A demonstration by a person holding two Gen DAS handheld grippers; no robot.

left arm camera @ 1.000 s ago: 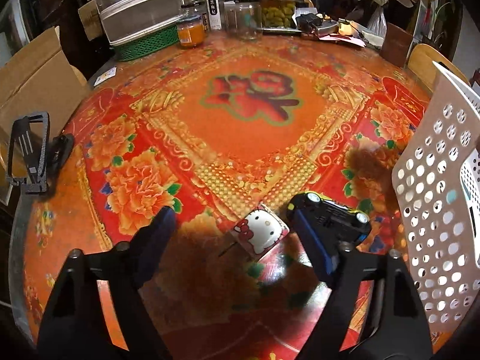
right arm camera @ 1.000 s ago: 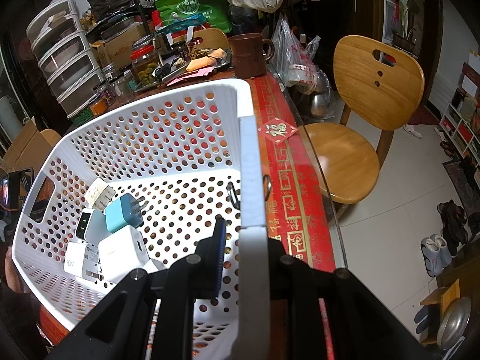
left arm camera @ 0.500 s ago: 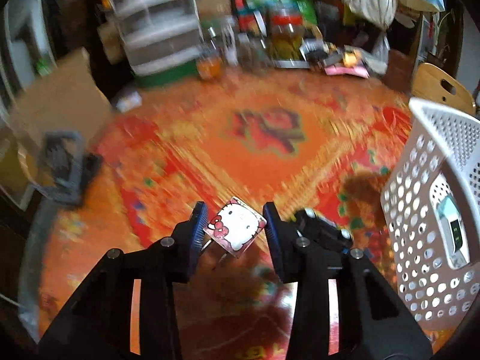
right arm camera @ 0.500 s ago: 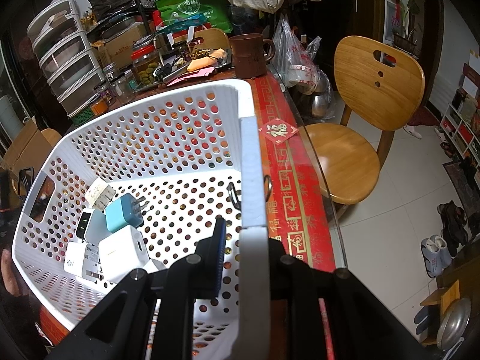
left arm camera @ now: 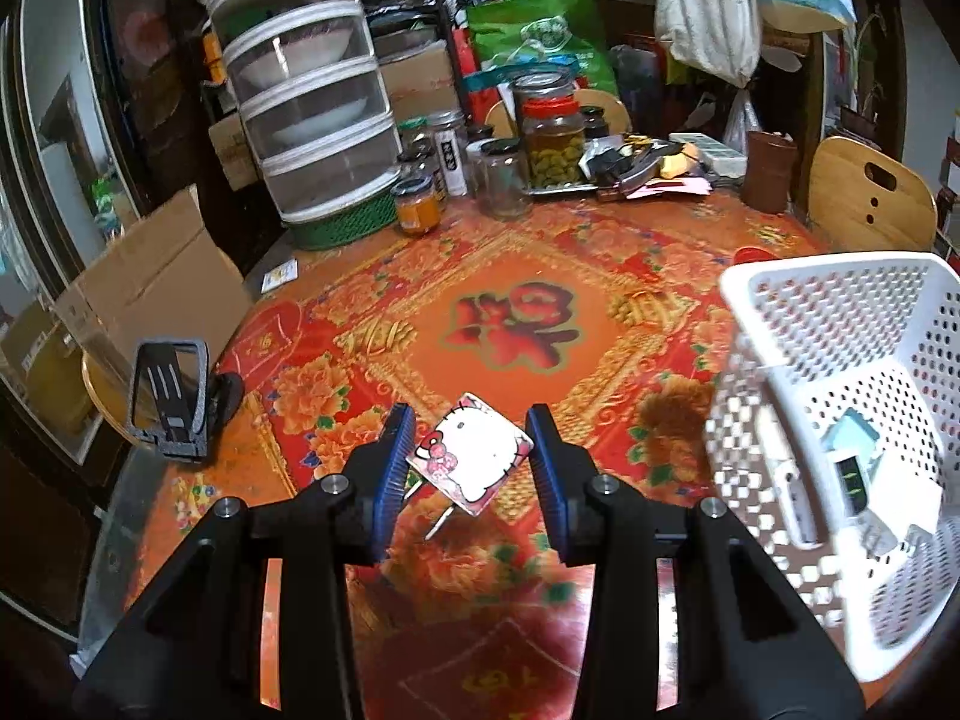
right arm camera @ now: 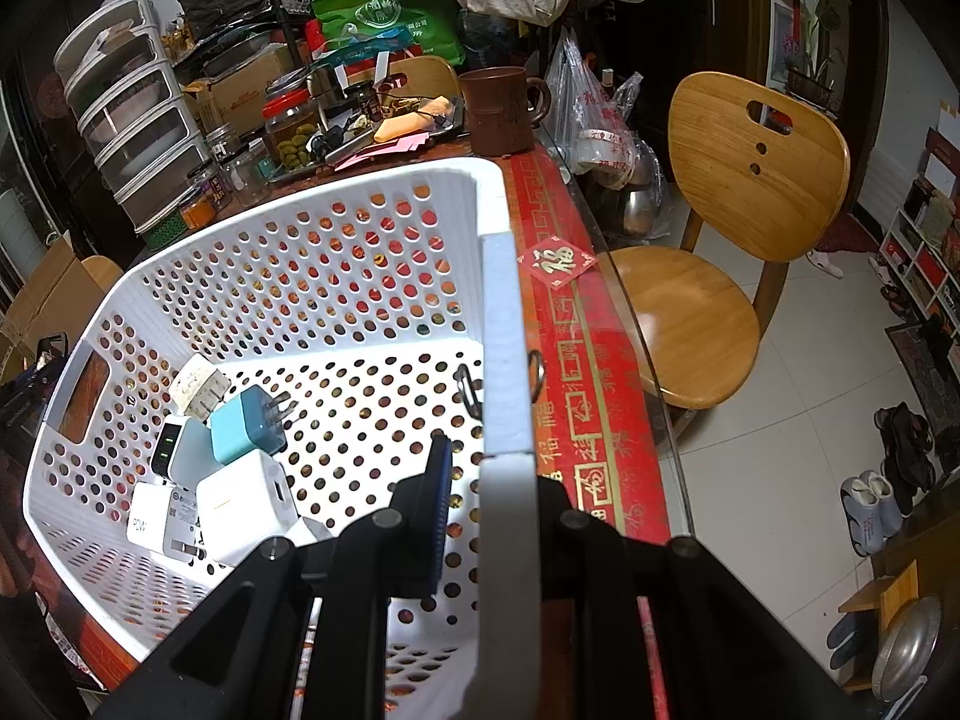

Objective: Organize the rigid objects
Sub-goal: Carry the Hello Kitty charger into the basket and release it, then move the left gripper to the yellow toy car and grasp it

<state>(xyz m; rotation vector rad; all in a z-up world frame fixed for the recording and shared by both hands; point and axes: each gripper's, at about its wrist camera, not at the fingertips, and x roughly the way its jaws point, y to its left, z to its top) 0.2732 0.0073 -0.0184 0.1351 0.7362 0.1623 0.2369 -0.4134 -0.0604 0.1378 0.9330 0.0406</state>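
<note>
Left tongs: black frame, blue ribbed pads, clamped on a square white charger printed with a cartoon cat face and a pink bow. The jaws have just been closing, with this charger between them. It is held tilted, clear above the bench, its metal prongs pointing down.

Right tongs: drawn together on the smooth white rim of a basket, one pad inside the wall, the other hidden outside it.

Basket: white rigid plastic, rounded corners, walls and floor pierced with round holes, a slot handle cut in its left wall. It is stood at the right edge of the bench.

Basket contents, massed in the near-left corner: a white cube charger; a flat white charger with printed labels; a teal charger with two metal prongs; a white-and-black charger with a green light; a cream plug, farthest.

Bench: round, covered in glossy red-and-orange floral cloth.

Left edge: a black folding stand, angular.

Far edge: glass jars, a brown mug, a clear stacked drawer unit.

Right of the bench: a wooden chair with a rounded back.
</note>
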